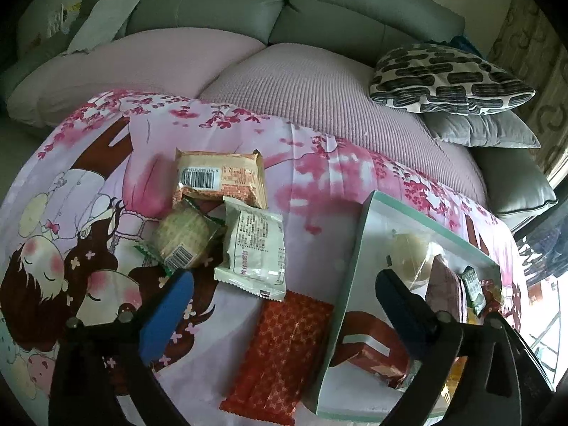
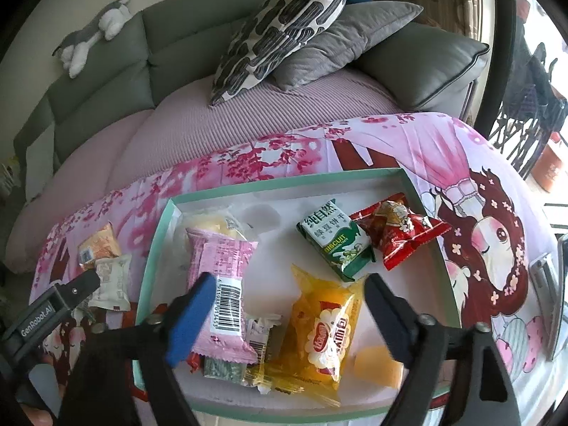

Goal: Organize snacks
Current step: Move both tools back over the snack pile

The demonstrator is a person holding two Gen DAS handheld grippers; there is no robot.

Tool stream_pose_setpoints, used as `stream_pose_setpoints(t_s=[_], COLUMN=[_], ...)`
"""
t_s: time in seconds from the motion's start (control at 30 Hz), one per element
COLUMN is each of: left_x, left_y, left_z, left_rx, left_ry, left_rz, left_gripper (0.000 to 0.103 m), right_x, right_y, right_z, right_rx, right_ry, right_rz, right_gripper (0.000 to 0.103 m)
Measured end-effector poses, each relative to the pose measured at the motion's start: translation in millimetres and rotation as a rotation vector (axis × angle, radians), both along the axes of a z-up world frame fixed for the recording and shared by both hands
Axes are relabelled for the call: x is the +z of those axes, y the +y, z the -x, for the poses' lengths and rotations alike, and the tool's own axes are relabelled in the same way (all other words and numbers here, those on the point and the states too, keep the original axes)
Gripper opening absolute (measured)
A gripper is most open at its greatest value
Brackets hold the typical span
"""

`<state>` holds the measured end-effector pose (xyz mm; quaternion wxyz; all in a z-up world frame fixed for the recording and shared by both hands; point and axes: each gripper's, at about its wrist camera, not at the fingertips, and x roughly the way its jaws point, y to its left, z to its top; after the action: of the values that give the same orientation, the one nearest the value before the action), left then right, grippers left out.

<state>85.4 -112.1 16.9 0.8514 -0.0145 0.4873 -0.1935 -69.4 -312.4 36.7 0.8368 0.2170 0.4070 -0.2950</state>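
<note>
My left gripper (image 1: 284,305) is open and empty above a red patterned packet (image 1: 280,351) on the cartoon cloth. Beyond it lie a white packet (image 1: 254,248), a round green-edged biscuit packet (image 1: 183,239) and an orange packet (image 1: 220,177). The mint-rimmed white box (image 1: 349,266) stands to the right. My right gripper (image 2: 287,305) is open and empty over that box (image 2: 156,248), which holds a pink packet (image 2: 220,280), a yellow packet (image 2: 319,326), a green biscuit packet (image 2: 335,245), a red packet (image 2: 401,230) and several smaller ones.
The cloth covers a table in front of a grey sofa (image 1: 227,7) with pink seat covers. Patterned (image 2: 284,25) and grey (image 2: 348,35) cushions lie at the sofa's right end. The left gripper's body (image 2: 53,305) shows at the left of the right wrist view. A plush toy (image 2: 96,28) lies on the sofa back.
</note>
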Motion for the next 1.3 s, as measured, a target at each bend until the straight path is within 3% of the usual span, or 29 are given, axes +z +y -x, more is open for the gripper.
stream_pose_setpoints(t_s=[0.1, 0.47, 0.73, 1.07, 1.3], left_x=[-0.6, 4.7, 16.4, 24.3, 13.9], left_y=[0.9, -1.2, 11.7, 82.9, 125.3], left_z=[-0.8, 1.5, -1.7, -28.5, -39.0], left_rx=[0.012, -0.002, 0.019, 0.156, 0.214], left_ry=[-0.004, -0.042, -0.051, -0.065, -0.047], left_rz=[-0.018, -0.049, -0.038, -0.141, -0.245], left_gripper=[0.103, 0.103, 0.103, 0.103, 0.103], right_x=[0.0, 0.0, -3.7, 9.4, -1.6], right_y=[0.3, -0.2, -1.8, 31.7, 80.0], right_z=[-0.4, 0.4, -1.3, -17.8, -45.7], right_rx=[0.001, 0.005, -0.012, 0.105, 0.246], right_ry=[-0.008, -0.042, -0.013, -0.069, -0.054], right_rz=[0.008, 0.019, -0.014, 0.022, -0.035], right_gripper=[0.103, 0.103, 0.103, 0.103, 0.103])
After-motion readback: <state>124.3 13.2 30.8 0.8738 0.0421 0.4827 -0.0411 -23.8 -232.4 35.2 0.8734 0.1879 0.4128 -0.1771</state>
